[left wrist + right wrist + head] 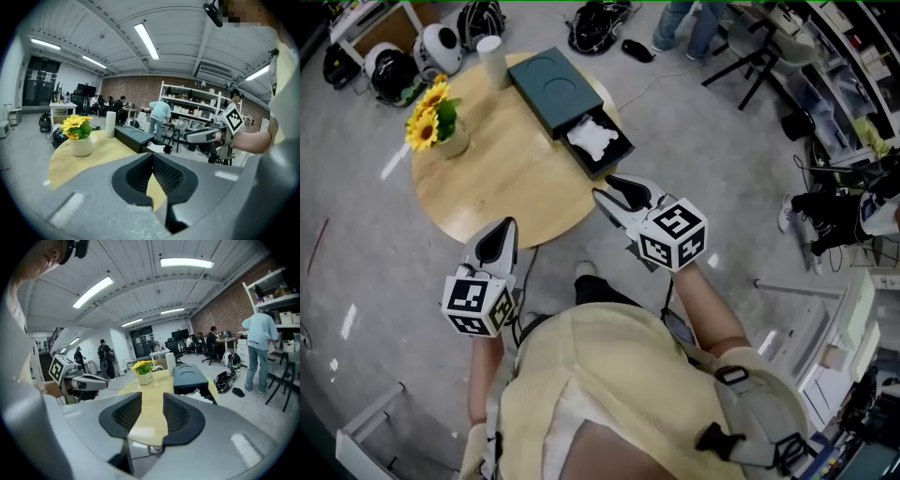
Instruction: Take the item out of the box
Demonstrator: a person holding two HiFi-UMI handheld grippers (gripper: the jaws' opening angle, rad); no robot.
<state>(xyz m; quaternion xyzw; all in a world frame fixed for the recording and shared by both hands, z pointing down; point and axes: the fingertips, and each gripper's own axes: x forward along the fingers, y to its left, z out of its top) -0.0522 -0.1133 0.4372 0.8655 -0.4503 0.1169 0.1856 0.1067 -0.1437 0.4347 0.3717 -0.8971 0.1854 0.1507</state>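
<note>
- Grey concrete floor (375, 281) carries a round wooden table (506, 178), with helmets (439, 47) lying beyond it.
- On the table, a dark green box (546, 86) has its drawer (616, 161) slid out toward the person.
- A crumpled white item (592, 139) lies in that drawer, and neither gripper touches it.
- The right gripper (607, 187) hangs at the table edge just short of the drawer and points at it. Its jaws are parted with nothing between them.
- The left gripper (508, 225) is at the near table edge, well apart from the box, with its jaws closed together on nothing.
- A vase (453, 142) holds yellow flowers (428, 111), and a white cylinder (492, 61) stands near the box's far end.
</note>
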